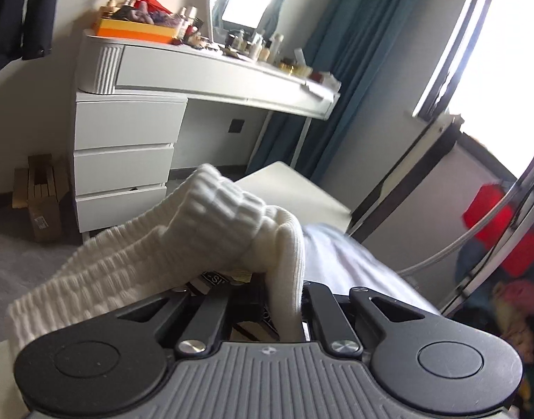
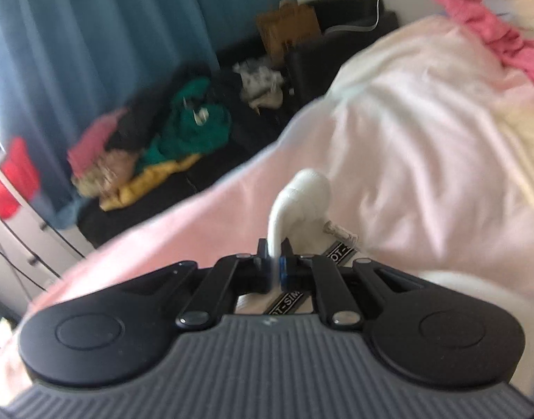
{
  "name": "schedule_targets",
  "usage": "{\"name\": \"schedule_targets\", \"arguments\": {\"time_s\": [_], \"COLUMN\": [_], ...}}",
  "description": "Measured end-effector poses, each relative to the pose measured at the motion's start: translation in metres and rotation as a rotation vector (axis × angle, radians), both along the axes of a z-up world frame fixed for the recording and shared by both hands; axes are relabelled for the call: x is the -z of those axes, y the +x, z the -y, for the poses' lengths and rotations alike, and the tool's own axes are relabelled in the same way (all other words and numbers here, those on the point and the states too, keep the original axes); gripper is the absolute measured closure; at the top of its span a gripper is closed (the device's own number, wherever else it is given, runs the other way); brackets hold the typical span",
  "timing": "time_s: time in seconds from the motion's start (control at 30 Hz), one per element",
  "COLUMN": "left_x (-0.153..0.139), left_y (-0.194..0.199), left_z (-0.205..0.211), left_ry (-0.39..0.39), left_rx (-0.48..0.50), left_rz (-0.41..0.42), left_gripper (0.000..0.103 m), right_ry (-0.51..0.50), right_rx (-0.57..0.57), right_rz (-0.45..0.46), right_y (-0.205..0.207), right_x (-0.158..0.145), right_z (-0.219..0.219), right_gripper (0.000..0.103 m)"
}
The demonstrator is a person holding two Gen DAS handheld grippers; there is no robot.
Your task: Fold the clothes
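Showing only partial letters "OT-SIM" on a black-and-white striped label band (image 2: 290,296) under the jaws; the rest being unreadable.

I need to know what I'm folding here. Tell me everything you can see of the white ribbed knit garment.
The white ribbed knit garment looks thick, soft and stretchy, with chunky ribbing and a finer-ribbed band. It is bunched and draped rather than flat. The left tool is shut on a fold of it, and in the right wrist view the right tool pinches a narrow white fold that rises in a loop. Its overall shape is hidden.
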State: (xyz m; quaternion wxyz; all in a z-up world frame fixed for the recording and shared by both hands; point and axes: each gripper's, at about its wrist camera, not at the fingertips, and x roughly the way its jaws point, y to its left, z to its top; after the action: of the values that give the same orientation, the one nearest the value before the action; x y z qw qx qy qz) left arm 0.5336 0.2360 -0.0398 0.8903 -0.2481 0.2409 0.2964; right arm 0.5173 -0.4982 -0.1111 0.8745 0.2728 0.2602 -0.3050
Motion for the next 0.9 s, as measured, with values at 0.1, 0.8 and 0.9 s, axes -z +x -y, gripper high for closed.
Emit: {"name": "schedule_targets", "arguments": {"time_s": [0.1,0.8,0.9], "left_x": [0.018,-0.075,-0.069], "left_y": [0.013,-0.234,-0.272], "left_z": [0.003,-0.029,-0.035], "left_ry": [0.008,-0.259,-0.362], "left_rx": [0.026,0.197,0.194], "left_rz": [-0.057,0.147,0.145], "left_gripper": [0.088,0.027,0.024], "right_ry": [-0.024,0.263,0.382], "right_rx": [-0.008,0.032,0.067], "right_rz": [0.018,0.343,0.373], "right_y": [0.009,-0.237,-0.279], "right_x": [0.016,-0.053,-0.042], "right_z": [-0.001,-0.006,-0.015], "right_gripper": [0.093,0.035,0.029]}}
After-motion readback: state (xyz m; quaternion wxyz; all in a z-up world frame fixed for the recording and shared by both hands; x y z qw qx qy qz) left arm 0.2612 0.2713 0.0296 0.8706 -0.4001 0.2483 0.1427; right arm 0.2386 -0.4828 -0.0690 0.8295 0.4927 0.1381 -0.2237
